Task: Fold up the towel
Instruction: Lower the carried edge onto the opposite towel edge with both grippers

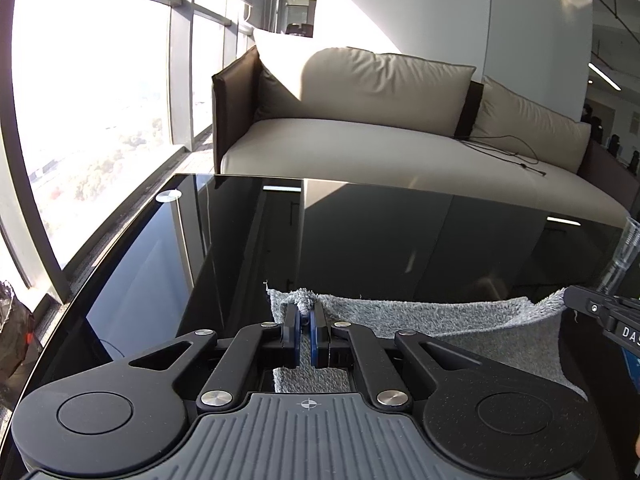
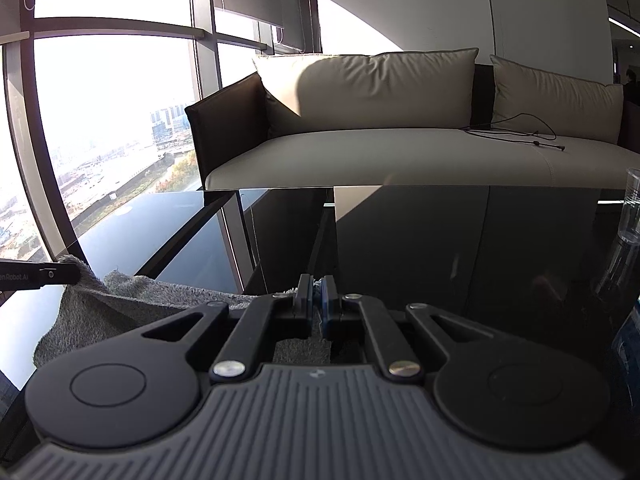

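So the person has one grey towel pinched at two corners, one corner in each claw, and it hangs and drapes between them just over the glossy black desk. The left claw is clenched tight on a bunched tuft of terry at the towel's left corner; you can see the fluff poking out past the blue pads. The right claw is clamped on the other corner too, with a bit of grey fabric showing between its jaws. My read is that this is the carry part of a fold: both corners are lifted and being brought across so the towel doubles over on itself. I can't tell from here how much of the cloth is lying on the desk underneath the claws. The next move probably needs both claws to travel together and level, so the edge stays straight, then lower the corners onto the opposite edge before letting go. Count-wise: one towel, two claws, one desk, one beige sofa behind with two back cushions, one black cable lying on its seat, and one clear plastic cup near the desk's right side, which is worth not bumping.
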{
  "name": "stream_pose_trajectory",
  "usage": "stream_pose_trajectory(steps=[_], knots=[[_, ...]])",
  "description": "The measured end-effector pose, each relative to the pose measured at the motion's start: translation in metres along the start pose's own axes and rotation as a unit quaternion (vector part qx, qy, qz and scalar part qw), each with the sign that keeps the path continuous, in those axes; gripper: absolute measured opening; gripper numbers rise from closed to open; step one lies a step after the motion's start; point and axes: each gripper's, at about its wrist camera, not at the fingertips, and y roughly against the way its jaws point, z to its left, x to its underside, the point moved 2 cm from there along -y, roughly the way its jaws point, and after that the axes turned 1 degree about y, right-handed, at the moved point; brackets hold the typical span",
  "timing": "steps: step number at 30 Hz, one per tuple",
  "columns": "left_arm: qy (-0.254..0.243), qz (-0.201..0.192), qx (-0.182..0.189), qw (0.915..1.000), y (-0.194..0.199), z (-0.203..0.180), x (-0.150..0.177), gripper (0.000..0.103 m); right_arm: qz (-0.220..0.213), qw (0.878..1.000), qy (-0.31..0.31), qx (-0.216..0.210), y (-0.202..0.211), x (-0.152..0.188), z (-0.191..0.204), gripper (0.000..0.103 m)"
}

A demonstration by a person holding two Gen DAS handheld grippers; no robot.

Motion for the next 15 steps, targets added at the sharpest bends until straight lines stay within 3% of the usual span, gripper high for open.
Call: stream_pose_trajectory(steps=[15], knots=[[-0.010, 0.010, 0.002, 0.9999, -0.023, -0.003, -0.002, 0.004, 0.011, 1.000, -0.005, 0.010, -0.016, -0.004, 0.000, 0.004]])
